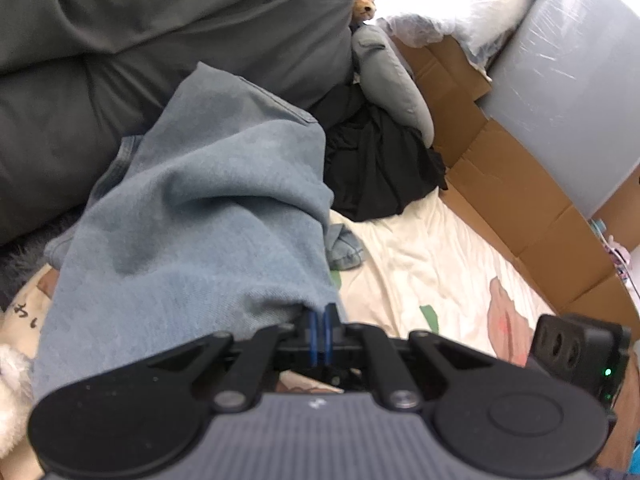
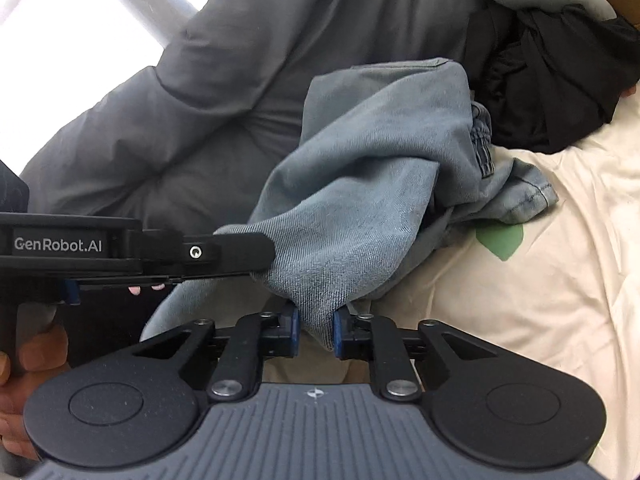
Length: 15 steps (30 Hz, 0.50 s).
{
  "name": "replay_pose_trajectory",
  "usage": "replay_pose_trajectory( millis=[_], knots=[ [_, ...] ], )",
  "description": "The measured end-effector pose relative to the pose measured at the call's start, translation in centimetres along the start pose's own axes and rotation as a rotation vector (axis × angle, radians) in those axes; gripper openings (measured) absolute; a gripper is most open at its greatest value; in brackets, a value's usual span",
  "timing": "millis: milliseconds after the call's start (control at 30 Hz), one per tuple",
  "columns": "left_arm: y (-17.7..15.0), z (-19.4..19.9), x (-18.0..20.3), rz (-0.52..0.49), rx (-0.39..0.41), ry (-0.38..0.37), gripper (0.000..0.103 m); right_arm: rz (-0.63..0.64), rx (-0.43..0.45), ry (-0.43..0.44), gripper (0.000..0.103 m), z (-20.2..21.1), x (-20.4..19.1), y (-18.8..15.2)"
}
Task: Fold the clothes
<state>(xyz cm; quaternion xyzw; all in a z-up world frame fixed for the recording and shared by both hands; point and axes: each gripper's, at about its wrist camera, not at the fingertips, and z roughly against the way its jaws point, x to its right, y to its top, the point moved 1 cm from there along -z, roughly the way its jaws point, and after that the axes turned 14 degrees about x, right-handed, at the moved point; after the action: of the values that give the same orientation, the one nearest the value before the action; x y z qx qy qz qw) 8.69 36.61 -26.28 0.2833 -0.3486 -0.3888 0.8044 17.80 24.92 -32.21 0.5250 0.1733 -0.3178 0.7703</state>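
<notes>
Only right view shows left hand-held gripper pinching blue garment.

Left gripper: matte black linkage arms with silver pivot screws, two round black discs flanking a ribbed grey housing, and blue pads on the fingers. A black module at its right edge carries a green light. Right gripper: identical build, a small white emblem on the housing. The left unit's side, seen from the right wrist, reads "GenRobot.AI"; a hand, apparently bare, grips its handle.
</notes>
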Motion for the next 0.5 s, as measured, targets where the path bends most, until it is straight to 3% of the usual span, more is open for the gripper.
replay_pose_trajectory(
  millis=[133, 300, 367, 433, 500],
  knots=[
    [0.2, 0.1, 0.1, -0.004, -0.041, -0.006, 0.014, -0.011, 0.004, -0.015, 0.012, 0.7, 0.4, 0.2],
    [0.0, 0.8, -0.6, -0.038, -0.058, 0.034, 0.015, -0.024, 0.009, -0.034, 0.011, 1.5, 0.8, 0.4],
    [0.0, 1.0, -1.1, -0.044, -0.063, 0.053, 0.028, -0.044, 0.006, -0.044, 0.010, 2.5, 1.7, 0.4],
    [-0.1, 1.2, -1.5, -0.050, -0.067, 0.071, 0.048, -0.057, 0.012, -0.065, 0.010, 3.6, 2.5, 0.4],
    [-0.1, 1.4, -1.9, -0.057, -0.072, 0.092, 0.050, -0.072, 0.021, -0.086, 0.009, 4.6, 3.2, 0.6]
  ],
)
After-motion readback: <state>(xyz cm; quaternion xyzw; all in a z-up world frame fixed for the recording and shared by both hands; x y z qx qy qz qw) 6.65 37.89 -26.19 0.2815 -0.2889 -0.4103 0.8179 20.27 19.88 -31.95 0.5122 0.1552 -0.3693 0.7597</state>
